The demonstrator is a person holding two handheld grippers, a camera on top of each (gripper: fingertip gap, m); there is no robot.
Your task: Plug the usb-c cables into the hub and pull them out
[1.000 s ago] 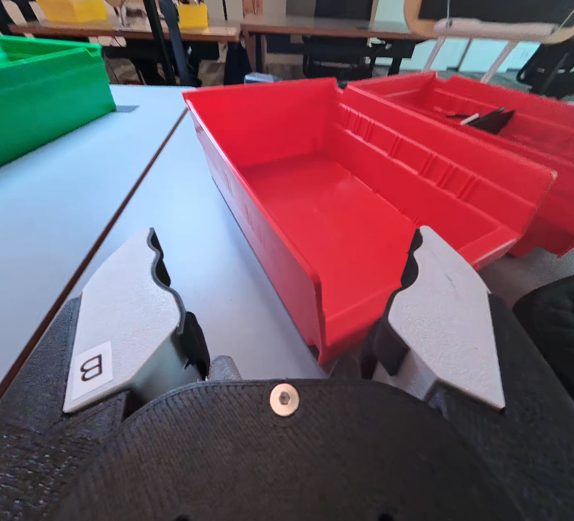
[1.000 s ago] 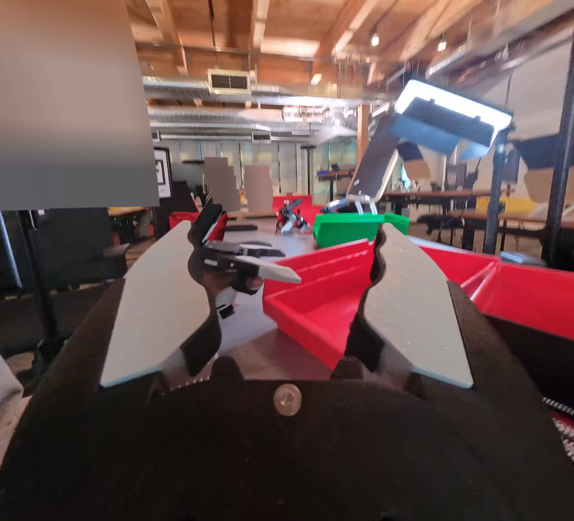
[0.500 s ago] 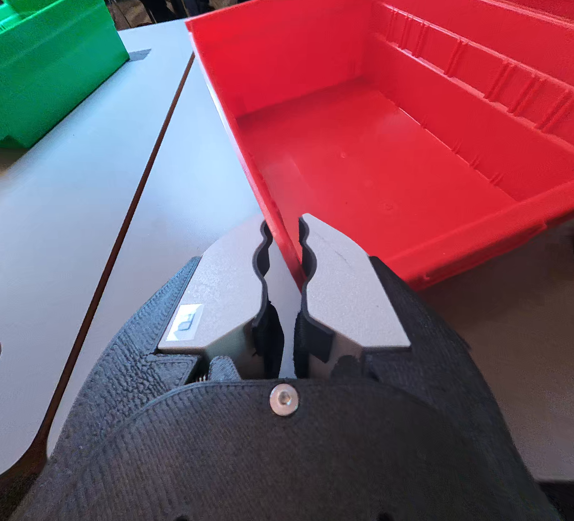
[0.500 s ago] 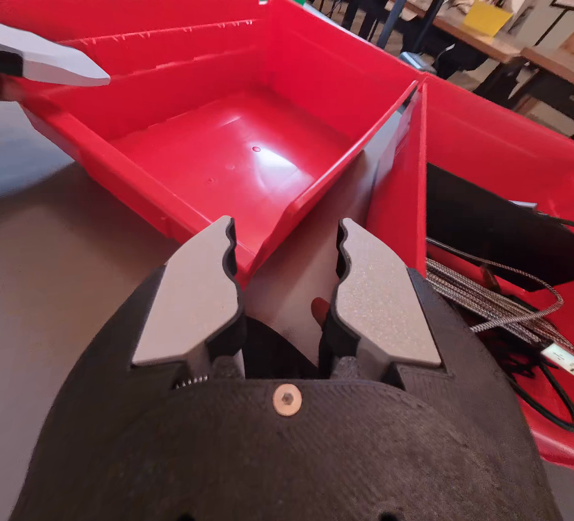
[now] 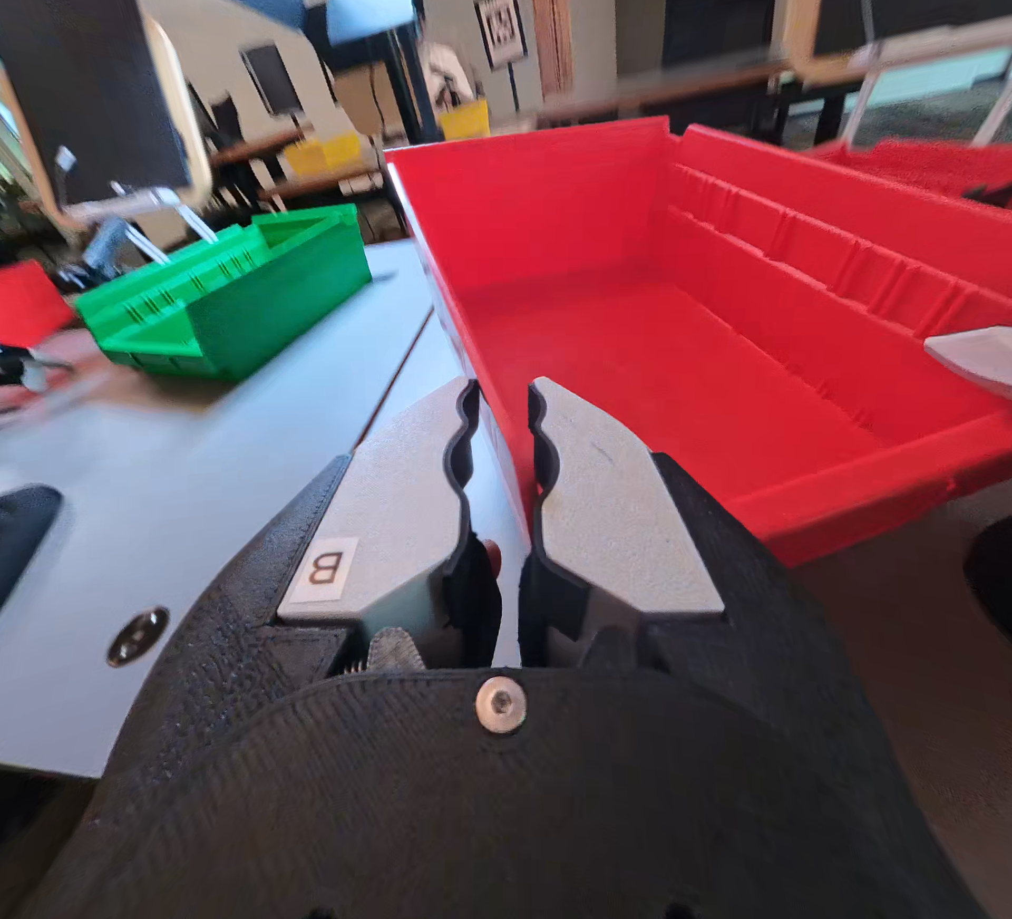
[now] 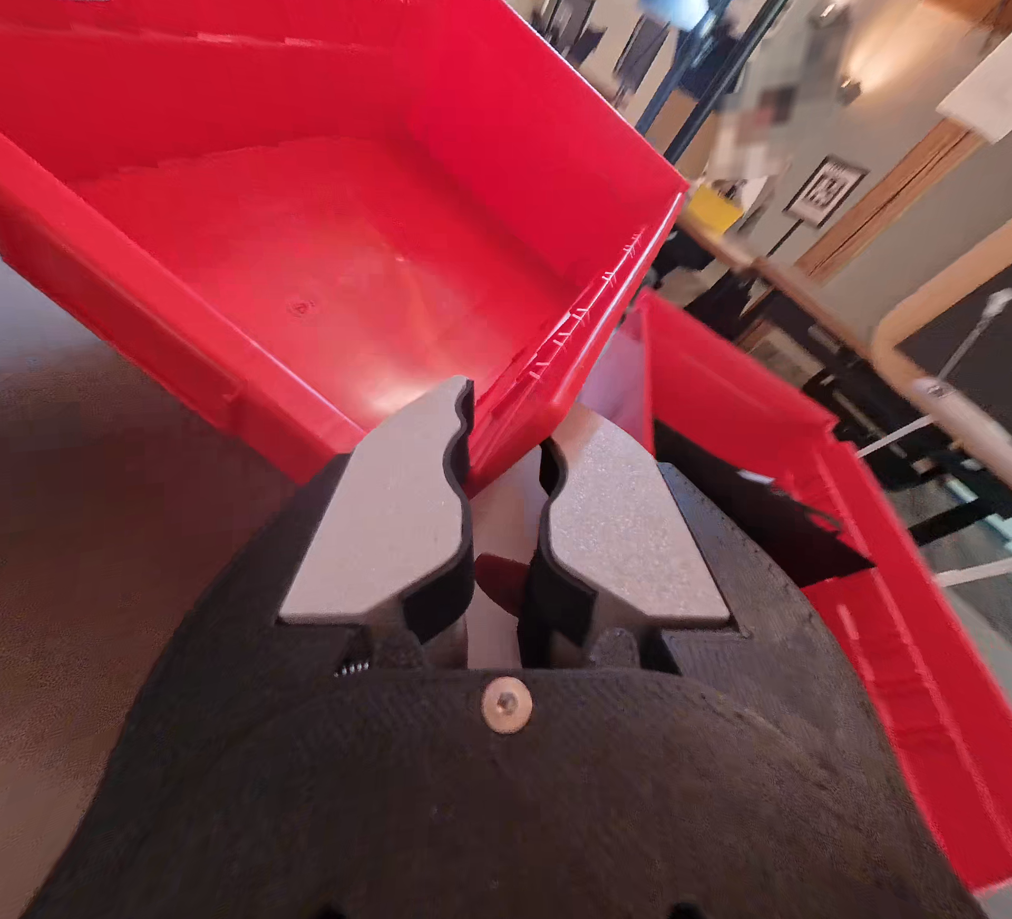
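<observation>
Bin, red, empty [image 5: 630, 345] | my left gripper [image 5: 501, 402] jaws clamp its 9 o'clock wall, right gripper [image 6: 509, 432] jaws clamp its 3 o'clock wall, likely to shift it | cables, hub: unseen, perhaps in neighbouring red bin [image 6: 766, 427] at 3 o'clock | table [image 5: 191, 482] beneath.

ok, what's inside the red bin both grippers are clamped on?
Nothing visible: the red bin shows a bare floor in both views. The left gripper and right gripper pinch opposite walls; the near corners behind the fingers are hidden.
</observation>
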